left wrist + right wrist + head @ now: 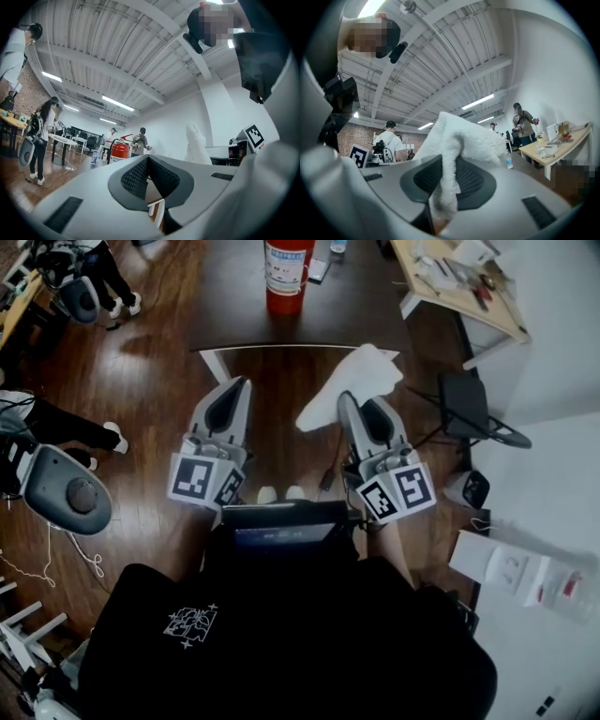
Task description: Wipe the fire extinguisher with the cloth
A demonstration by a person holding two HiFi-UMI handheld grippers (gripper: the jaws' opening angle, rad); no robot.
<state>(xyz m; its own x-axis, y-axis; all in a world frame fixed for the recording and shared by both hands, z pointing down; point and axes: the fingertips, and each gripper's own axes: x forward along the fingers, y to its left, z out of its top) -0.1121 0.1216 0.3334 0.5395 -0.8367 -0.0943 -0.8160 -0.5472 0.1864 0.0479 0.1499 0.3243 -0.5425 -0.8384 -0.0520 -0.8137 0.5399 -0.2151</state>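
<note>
Closest in is the person's black top [281, 634], with both grippers held out just past it over the wooden floor [150, 381]. The left gripper [241, 386] has its jaws brought together at the tips, and nothing sits between the dark ribbed pads (its own view shows this plainly). The right gripper [359, 407] is beside it but apart from it, with its jaws clamped on the white cloth [352, 381]. In the right gripper view a fold of the cloth runs down between the pads, while the rest bunches up above the tips. Beyond both grippers is a dark table [234, 296] with a pale front edge. The red fire extinguisher [287, 277] stands upright on it, roughly in line with the gap between the two grippers and well apart from the cloth. In the left gripper view it shows just left of the closed jaw tips, with people standing behind it. Off to the right, a black chair [466, 404] stands near a light wooden table [450, 282] cluttered with small items.
</note>
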